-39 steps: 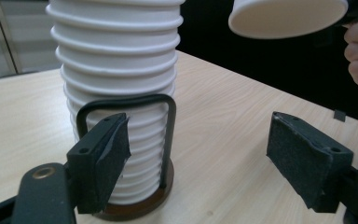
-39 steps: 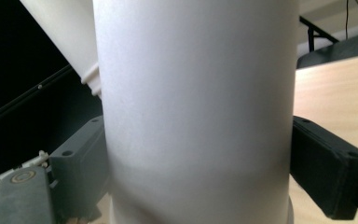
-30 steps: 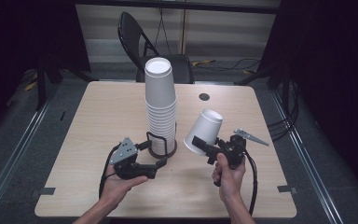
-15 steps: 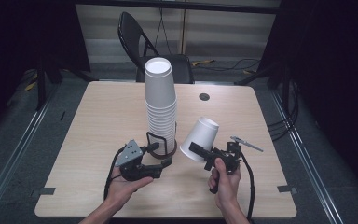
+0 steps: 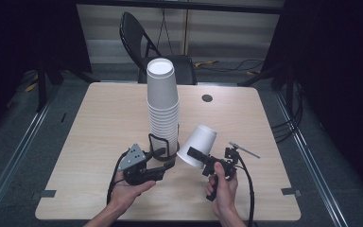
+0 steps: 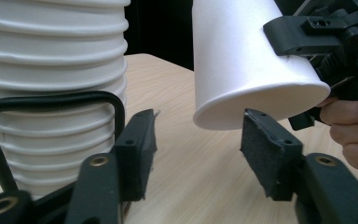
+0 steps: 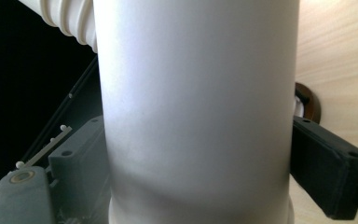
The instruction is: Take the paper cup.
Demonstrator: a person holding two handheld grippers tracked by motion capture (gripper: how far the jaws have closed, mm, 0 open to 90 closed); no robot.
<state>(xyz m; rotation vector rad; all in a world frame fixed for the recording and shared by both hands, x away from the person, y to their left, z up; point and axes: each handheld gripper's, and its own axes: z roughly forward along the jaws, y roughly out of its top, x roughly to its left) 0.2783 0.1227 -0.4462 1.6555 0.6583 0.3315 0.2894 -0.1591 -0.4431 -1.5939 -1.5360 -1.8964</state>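
A tall stack of upturned white paper cups (image 5: 162, 104) stands in a black wire holder (image 5: 157, 142) at mid table. My right gripper (image 5: 194, 156) is shut on a single white cup (image 5: 199, 142), tilted with its rim toward the stack's foot. In the right gripper view both pads press the cup's wall (image 7: 196, 107). My left gripper (image 5: 167, 158) lies low at the holder's base; its jaws have just been closing, with only bare table between the pads (image 6: 265, 154). The held cup's rim (image 6: 261, 100) hangs just beyond them, and the stack (image 6: 51, 60) is at their left.
The light wooden table (image 5: 99, 118) has a small dark round hole (image 5: 207, 98) at the back right. A black folding chair (image 5: 142, 42) stands behind the far edge. Cables trail from both grippers toward the near edge.
My right gripper has come down a little with the cup, closer to the stack's foot. The left gripper's jaws stand narrower than before; the left hand has stayed put.
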